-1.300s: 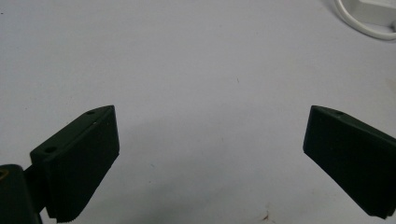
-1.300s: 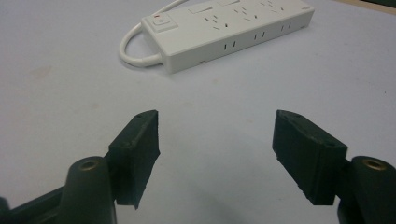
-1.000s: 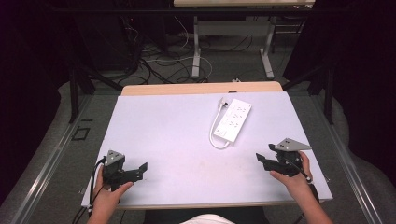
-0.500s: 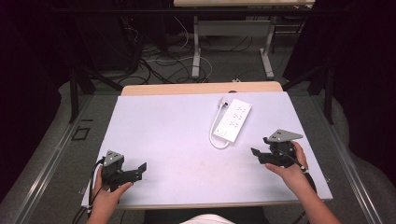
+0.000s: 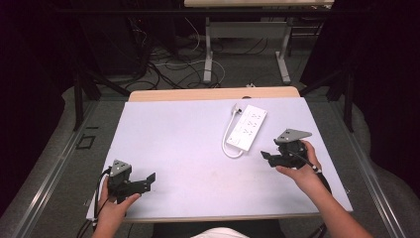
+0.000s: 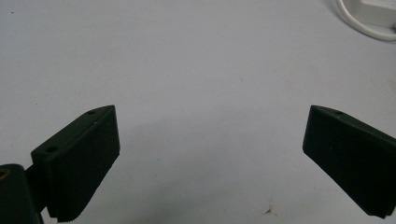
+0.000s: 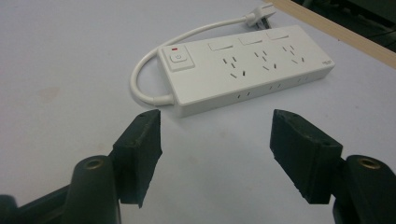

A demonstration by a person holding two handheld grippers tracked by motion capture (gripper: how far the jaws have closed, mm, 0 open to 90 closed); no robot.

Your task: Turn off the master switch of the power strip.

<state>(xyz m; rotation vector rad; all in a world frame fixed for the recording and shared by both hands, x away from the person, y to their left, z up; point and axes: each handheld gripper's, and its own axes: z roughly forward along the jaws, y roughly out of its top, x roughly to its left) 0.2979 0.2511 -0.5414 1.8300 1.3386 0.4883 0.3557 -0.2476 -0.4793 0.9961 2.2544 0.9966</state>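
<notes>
A white power strip point(image 5: 246, 127) lies flat at the back right of the white table point(image 5: 173, 134), its short cable point(image 5: 226, 145) looping round to a plug point(image 5: 238, 107). My right gripper point(image 5: 268, 157) hovers just right of and nearer than the strip, pointing at it. In the right gripper view the strip point(image 7: 247, 70) lies a short way beyond the jaws, switch end nearest, and this gripper point(image 7: 215, 140) stands open with nothing between its pads. My left gripper point(image 5: 147, 179) rests near the front left edge. It point(image 6: 210, 154) is wide open over bare table.
A wooden strip point(image 5: 208, 94) runs along the table's far edge. Beyond it, on the grey floor, are tangled cables point(image 5: 163, 64) and the legs of another desk point(image 5: 208, 49). The strip's cable loop point(image 6: 362, 23) shows at the top right of the left gripper view.
My right gripper has lifted and moved away from the front edge toward the power strip. The left gripper has stayed where it was.
</notes>
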